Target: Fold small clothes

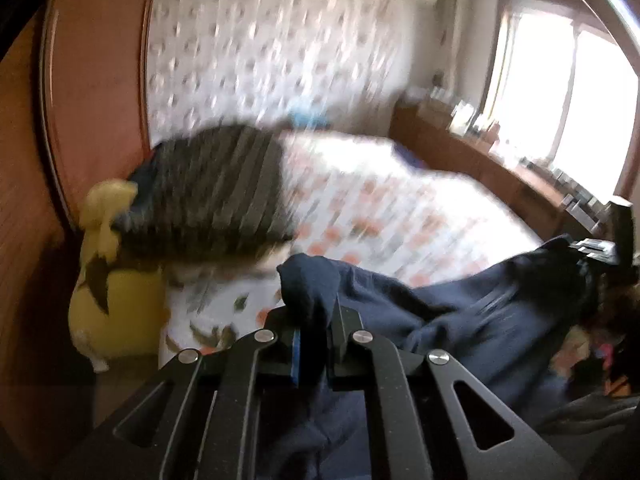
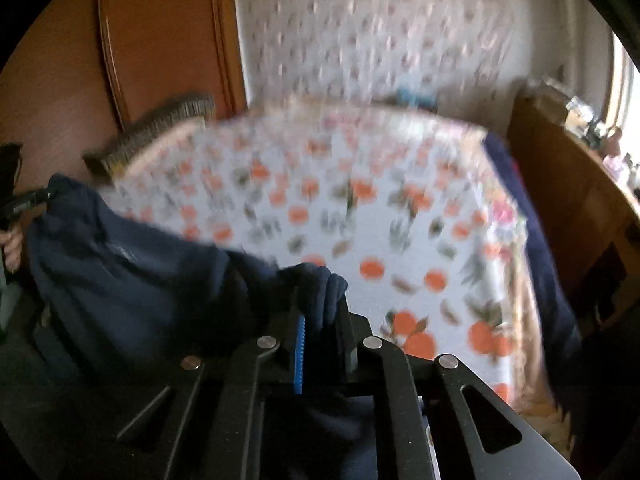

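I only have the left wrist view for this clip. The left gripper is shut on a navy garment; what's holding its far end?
Observer: The right gripper is shut on a bunch of the navy garment.
Operator: Is the cloth lying on the bed?
Observer: From the right wrist, it hangs stretched in front of the orange-print bedspread, towards the left gripper.
Operator: Anything else visible there?
Observer: A hand grips the left gripper's handle.
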Tool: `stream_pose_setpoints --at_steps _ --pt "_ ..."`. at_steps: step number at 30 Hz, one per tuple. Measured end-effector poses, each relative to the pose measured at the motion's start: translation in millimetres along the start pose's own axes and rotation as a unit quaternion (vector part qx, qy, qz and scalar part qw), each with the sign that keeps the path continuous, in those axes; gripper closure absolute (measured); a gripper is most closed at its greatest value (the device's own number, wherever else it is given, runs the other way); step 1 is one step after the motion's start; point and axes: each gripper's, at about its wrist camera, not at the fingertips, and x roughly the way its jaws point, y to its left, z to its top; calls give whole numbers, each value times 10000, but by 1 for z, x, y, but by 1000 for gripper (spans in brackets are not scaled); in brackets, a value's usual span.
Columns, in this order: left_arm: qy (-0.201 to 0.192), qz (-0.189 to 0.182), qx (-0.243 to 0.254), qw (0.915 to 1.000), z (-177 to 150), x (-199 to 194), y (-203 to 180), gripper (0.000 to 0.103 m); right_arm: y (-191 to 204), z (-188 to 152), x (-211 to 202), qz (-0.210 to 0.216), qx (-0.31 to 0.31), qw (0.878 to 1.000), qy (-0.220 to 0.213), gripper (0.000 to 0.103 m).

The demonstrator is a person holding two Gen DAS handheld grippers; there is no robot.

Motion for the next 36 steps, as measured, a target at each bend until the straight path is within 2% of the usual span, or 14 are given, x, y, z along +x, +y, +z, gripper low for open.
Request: stream_pose_setpoints --at_steps 5,11,17,23,27,31,36 --pt "-730 -89 200 9971 36 -56 -23 94 8 27 -79 -84 -65 9959 -899 93" --pt "-1483 -146 332 9883 78 -101 -37 94 9 51 -162 -194 -185 9829 -1821 94" --pt "-2227 -296 380 9737 127 -140 -45 94 16 83 -234 -404 -448 9665 -2495 94" --pt "-2797 -132 647 9578 161 -181 -56 94 28 105 -306 -712 -738 9452 -3100 94" --pt "-2944 -62 729 9529 172 -190 -56 94 30 113 -330 -928 -823 9394 -3197 94" --pt "-2957 -69 775 9521 170 -185 -58 94 36 108 -330 -1072 -802 9403 -3130 94" --pt "-2770 -88 808 9574 175 -164 -60 94 61 111 -285 -1161 -733 9465 -2920 94"
